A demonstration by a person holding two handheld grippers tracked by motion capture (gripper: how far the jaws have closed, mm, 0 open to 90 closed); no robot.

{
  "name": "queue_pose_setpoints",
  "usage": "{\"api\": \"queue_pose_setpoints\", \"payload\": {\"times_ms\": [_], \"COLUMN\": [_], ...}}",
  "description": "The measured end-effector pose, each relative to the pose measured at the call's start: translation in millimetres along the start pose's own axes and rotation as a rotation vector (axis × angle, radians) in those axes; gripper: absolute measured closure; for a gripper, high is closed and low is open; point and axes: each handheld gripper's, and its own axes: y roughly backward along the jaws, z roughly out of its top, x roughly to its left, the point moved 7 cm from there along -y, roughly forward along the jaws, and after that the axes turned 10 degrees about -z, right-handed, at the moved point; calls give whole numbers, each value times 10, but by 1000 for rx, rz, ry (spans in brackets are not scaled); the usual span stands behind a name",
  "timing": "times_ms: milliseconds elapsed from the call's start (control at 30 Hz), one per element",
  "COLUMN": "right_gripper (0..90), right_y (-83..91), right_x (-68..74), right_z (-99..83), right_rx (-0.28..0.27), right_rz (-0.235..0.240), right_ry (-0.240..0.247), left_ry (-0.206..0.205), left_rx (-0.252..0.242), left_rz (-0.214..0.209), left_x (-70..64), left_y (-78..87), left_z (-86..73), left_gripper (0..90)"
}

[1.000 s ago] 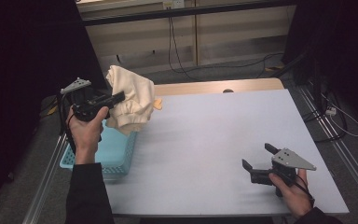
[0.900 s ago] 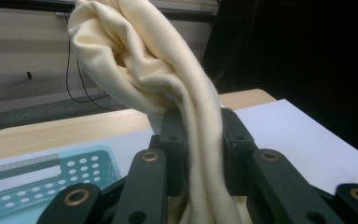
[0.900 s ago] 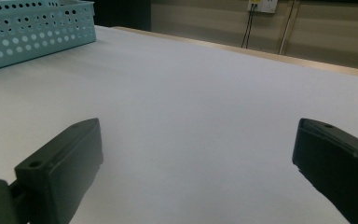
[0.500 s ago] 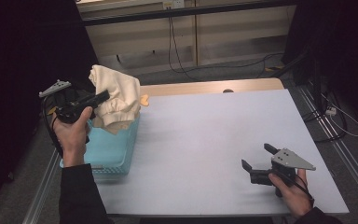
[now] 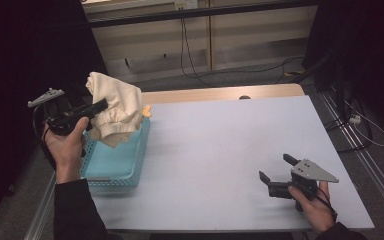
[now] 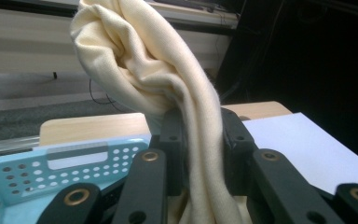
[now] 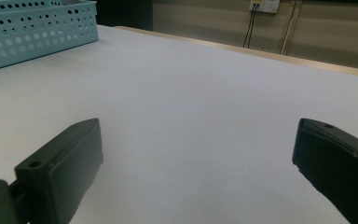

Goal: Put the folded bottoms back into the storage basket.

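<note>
A cream cloth (image 5: 114, 108) hangs bunched in the air over the light blue perforated basket (image 5: 111, 167) at the table's left edge. My left gripper (image 5: 101, 106) is shut on it. In the left gripper view the cloth (image 6: 158, 79) is pinched between the black jaws, and the basket (image 6: 51, 168) lies below. My right gripper (image 5: 275, 173) rests low near the table's front right corner, held by a hand, open with nothing between its jaws. The right gripper view looks across the bare white tabletop (image 7: 191, 107) toward the basket (image 7: 32, 28).
The white tabletop (image 5: 230, 145) has a wooden strip (image 5: 220, 93) along its far edge. A small orange thing (image 5: 146, 111) peeks out behind the cloth. Cables (image 5: 260, 75) trail on the floor beyond the table. Dark curtains stand at both sides.
My left gripper has carried the cream cloth leftward, from above the basket's far end to above its left side. The right gripper has not moved.
</note>
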Motion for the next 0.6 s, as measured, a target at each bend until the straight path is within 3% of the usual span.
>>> {"api": "queue_pose_setpoints", "payload": {"times_ms": [267, 500, 600], "right_gripper": [12, 12, 12], "right_y": [-6, -3, -5], "right_x": [7, 7, 11], "right_z": [-3, -4, -3], "right_rx": [2, 0, 0], "right_rz": [1, 5, 7], "right_ry": [3, 4, 5], "left_ry": [16, 51, 48], "left_rx": [31, 35, 59], "left_rz": [27, -6, -6], "left_x": [146, 214, 238], "left_y": [76, 68, 27], "left_z": [-97, -152, -195], "left_gripper": [744, 744, 744]}}
